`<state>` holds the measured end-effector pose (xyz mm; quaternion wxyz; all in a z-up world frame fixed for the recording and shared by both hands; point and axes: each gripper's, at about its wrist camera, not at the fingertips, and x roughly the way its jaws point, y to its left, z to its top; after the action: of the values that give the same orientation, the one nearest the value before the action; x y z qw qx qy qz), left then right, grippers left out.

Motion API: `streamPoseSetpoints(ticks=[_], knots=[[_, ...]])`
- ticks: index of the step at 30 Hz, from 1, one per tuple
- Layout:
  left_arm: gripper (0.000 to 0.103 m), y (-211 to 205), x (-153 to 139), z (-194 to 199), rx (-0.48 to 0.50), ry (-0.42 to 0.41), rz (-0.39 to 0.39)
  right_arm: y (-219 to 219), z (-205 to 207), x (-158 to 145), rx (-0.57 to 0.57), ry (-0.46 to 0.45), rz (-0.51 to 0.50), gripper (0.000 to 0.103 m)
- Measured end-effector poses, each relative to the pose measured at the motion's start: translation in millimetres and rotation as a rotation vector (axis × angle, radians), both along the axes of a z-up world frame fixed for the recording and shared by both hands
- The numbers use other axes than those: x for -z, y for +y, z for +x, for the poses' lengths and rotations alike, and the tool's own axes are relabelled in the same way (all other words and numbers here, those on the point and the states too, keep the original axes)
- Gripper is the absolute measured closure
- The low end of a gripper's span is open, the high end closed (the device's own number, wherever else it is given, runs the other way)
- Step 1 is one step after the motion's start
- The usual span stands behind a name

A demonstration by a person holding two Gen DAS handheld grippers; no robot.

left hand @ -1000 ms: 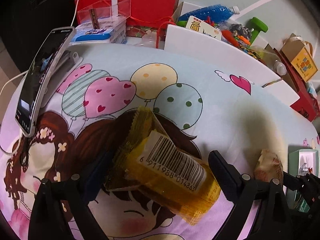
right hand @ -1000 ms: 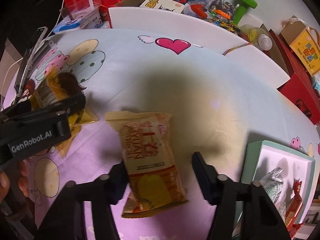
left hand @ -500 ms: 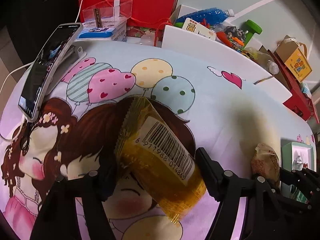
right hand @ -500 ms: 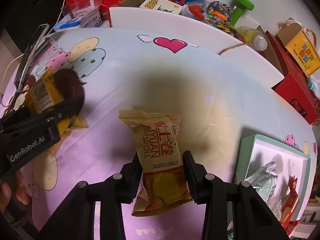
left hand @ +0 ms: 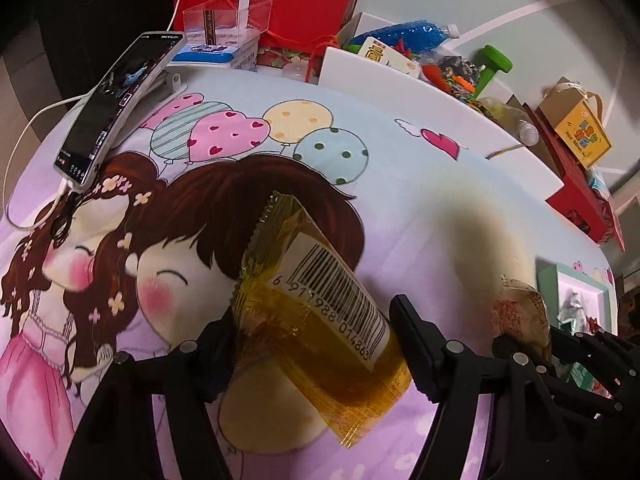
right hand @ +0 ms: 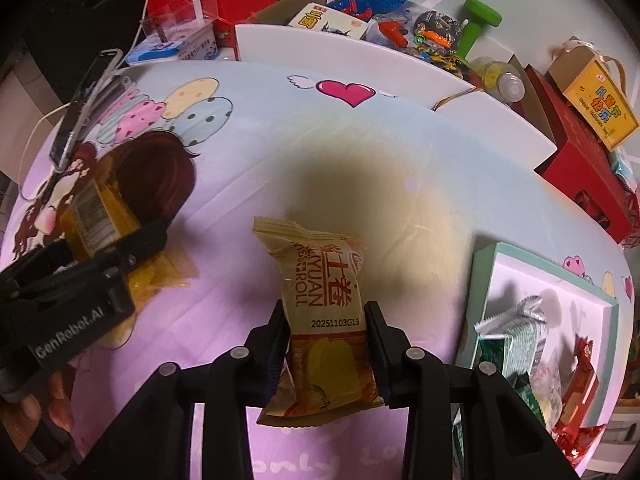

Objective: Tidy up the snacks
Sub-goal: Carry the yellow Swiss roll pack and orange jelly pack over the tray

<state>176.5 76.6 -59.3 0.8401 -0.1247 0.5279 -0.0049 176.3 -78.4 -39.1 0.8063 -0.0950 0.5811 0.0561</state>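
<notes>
My left gripper (left hand: 312, 320) is shut on a clear yellow snack pack (left hand: 304, 264) with a white barcode label, held tilted just above the cartoon-print cloth (left hand: 400, 200). My right gripper (right hand: 326, 316) is shut on a beige egg-roll pack (right hand: 320, 272), its pads pressing both sides near the printed date. The egg-roll pack (left hand: 520, 312) also shows at the right edge of the left wrist view. In the right wrist view the yellow pack (right hand: 96, 208) sits far left. A mint-rimmed box (right hand: 484, 280) with several snacks inside lies to the right of the right gripper.
A phone (left hand: 116, 104) on a stand with a white cable leans at the cloth's left edge. A white board (right hand: 360, 56) borders the back, with red boxes (left hand: 272, 16), toys and bottles behind it. A green-white pack (right hand: 512, 332) and a red pack (right hand: 580, 376) lie in the box.
Both grippers closed onto their packs: the left onto the yellow pack, the right onto the egg-roll pack. Both have since risen a little with the packs off the cloth.
</notes>
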Motion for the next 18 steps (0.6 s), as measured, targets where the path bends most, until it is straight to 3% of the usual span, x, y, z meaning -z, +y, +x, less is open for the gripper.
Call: streamPoseSetpoints(ticks=[12,18], knots=[[0.031,-4.7,-16.6,-35.4,0.000,-0.018,0.002,-13.0,-25.3,-14.4,0.003,-0.028,0.013,0.064],[0.031,-27.3,-27.5,-52.4,0.049,-0.046,0.005,-21.2,-42.8,-29.6,0.015,-0.052,0.026,0.064]])
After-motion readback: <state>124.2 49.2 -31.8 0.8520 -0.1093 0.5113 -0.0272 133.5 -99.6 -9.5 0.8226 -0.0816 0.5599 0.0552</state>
